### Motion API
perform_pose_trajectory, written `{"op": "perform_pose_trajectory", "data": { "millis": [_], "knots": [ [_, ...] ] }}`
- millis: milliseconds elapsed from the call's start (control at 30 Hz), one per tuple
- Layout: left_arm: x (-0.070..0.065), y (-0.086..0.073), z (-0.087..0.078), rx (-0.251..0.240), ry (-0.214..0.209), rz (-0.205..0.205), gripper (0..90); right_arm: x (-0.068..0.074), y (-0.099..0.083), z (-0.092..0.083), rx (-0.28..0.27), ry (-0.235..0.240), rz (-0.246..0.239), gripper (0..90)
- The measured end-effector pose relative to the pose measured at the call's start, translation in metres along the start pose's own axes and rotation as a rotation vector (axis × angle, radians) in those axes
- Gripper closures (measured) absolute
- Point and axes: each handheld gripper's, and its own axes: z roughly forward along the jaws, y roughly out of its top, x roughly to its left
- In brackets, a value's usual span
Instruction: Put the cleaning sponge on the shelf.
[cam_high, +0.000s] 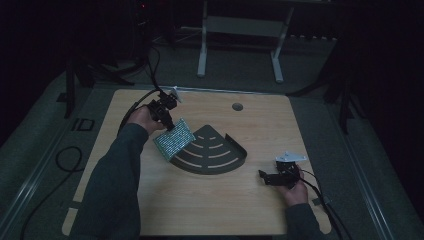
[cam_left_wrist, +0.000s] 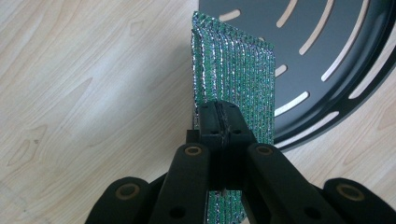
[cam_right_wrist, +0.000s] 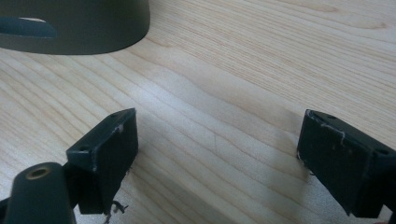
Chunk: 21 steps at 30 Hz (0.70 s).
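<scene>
Left hand-held gripper (cam_left_wrist: 223, 122) clamping glittery green pad (cam_left_wrist: 236, 70), slotted dark tray (cam_high: 212, 150), no legible writing

The high view was dim and underexposed, its corners and upper edge sinking into near black, with the pale wooden tabletop (cam_high: 210, 200) the brightest area. Both gripper views were evenly and brightly lit. The glittering green mesh pad (cam_left_wrist: 233, 70) threw small sparkles, and the nearest black jaws looked soft, casting faint shadows.
</scene>
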Motion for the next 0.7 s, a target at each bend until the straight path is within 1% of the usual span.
{"op": "perform_pose_trajectory", "data": {
  "millis": [133,233,267,333,433,467,500,600,700],
  "knots": [
    [-0.003,0.005,0.004,0.003,-0.001,0.01,90.0,0.0,0.0,0.0,0.0,0.0,0.0,12.0],
    [-0.004,0.009,0.005,-0.002,-0.001,0.009,90.0,0.0,0.0,0.0,0.0,0.0,0.0,12.0],
    [-0.005,0.01,0.005,-0.005,0.008,0.012,90.0,0.0,0.0,0.0,0.0,0.0,0.0,12.0],
    [-0.006,0.013,0.006,-0.003,0.007,0.012,90.0,0.0,0.0,0.0,0.0,0.0,0.0,12.0],
    [-0.007,0.019,0.006,0.001,0.014,0.027,90.0,0.0,0.0,0.0,0.0,0.0,0.0,12.0],
    [-0.008,0.02,0.006,-0.002,0.022,0.029,90.0,0.0,0.0,0.0,0.0,0.0,0.0,12.0],
    [-0.009,0.022,0.006,-0.002,0.021,0.027,90.0,0.0,0.0,0.0,0.0,0.0,0.0,12.0],
    [-0.011,0.026,0.008,-0.009,0.028,0.039,90.0,0.0,0.0,0.0,0.0,0.001,0.0,12.0],
    [-0.01,0.028,0.01,-0.012,0.035,0.044,90.0,0.0,0.0,0.0,0.0,0.001,0.0,12.0]
  ]
}}
